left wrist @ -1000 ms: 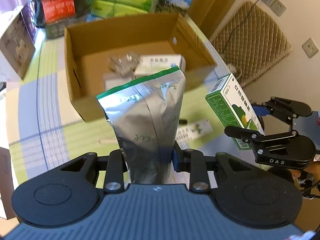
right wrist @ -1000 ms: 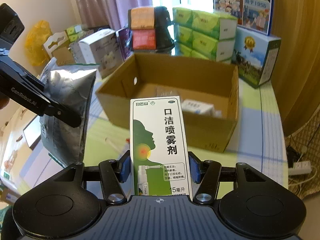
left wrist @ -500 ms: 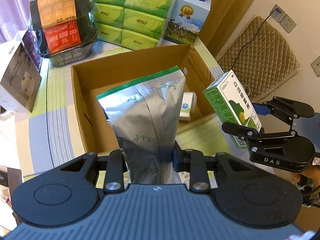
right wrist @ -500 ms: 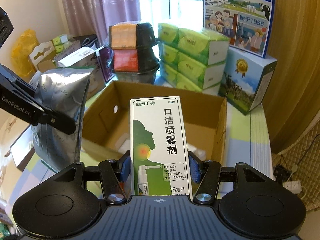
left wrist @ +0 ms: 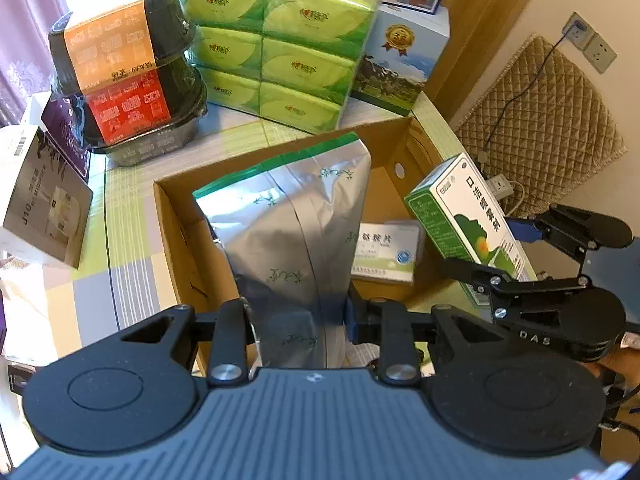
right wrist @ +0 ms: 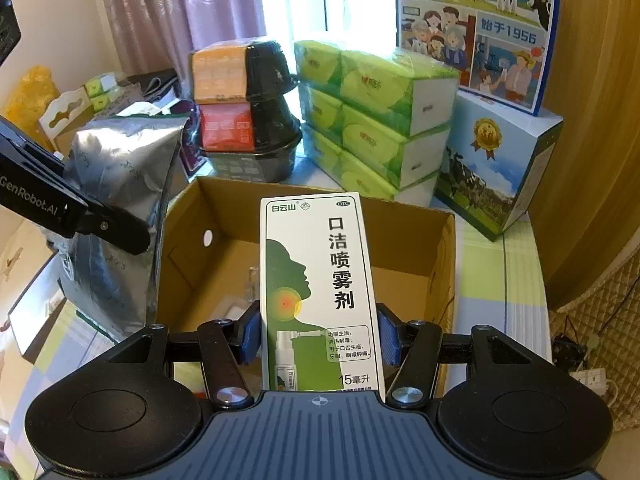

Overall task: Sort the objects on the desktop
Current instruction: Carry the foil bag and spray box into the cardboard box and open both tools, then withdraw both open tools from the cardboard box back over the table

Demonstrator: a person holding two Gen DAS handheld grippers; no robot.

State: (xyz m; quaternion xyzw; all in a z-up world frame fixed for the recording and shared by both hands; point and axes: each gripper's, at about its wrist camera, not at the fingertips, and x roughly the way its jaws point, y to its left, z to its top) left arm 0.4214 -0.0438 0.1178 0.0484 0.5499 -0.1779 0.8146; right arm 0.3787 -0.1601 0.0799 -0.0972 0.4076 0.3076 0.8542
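Above the carton (left wrist: pixel 168 216), left gripper (left wrist: pixel 298 314) clamps a foil pouch (left wrist: pixel 296 232); right gripper (right wrist: pixel 318 336) clamps a green-and-white spray box (right wrist: pixel 316 280).

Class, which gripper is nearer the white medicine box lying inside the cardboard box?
Left. The left gripper hangs just beside the white medicine box; the right gripper sits farther right.

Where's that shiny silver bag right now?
The silver bag is clamped upright in the left gripper, held over the open cardboard box, left of the green spray box.
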